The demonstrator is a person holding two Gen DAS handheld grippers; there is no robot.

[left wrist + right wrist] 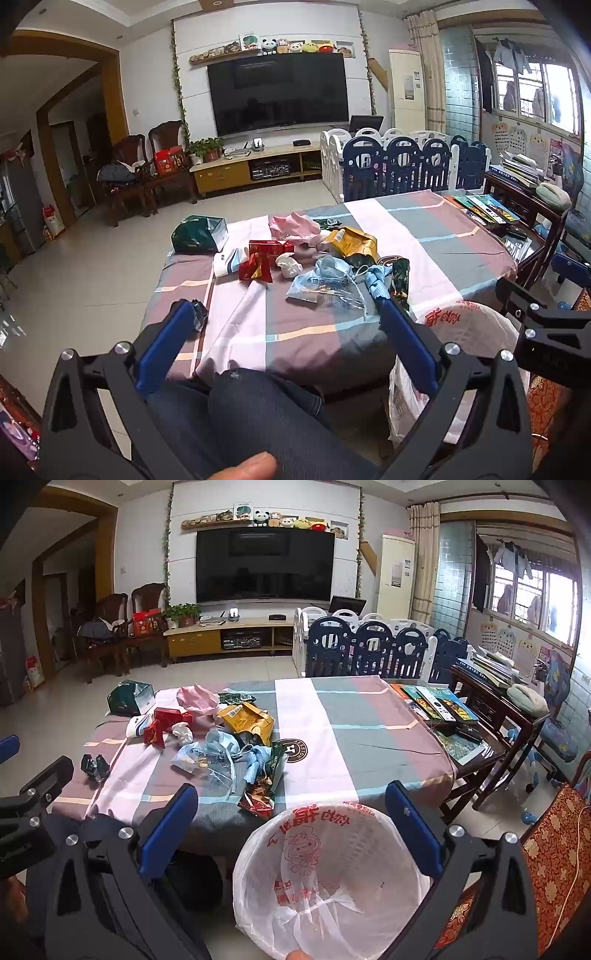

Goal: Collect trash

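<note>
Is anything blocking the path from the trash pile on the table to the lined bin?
Nothing visible does. The trash pile lies on the table, and the white-lined bin stands open-mouthed just below the table's near edge, with only bare tablecloth between them.

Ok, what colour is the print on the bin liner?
Red, on the white bin liner; clearest in the right wrist view.

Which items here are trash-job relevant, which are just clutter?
Job:
- yellow wrapper
- blue plastic bag
- red box
- crumpled tissue
- red snack packet
- lined trash bin
- left claw and right claw, both open and empty

Lying about:
- books at the table's far edge
- TV
- playpen fence
</note>
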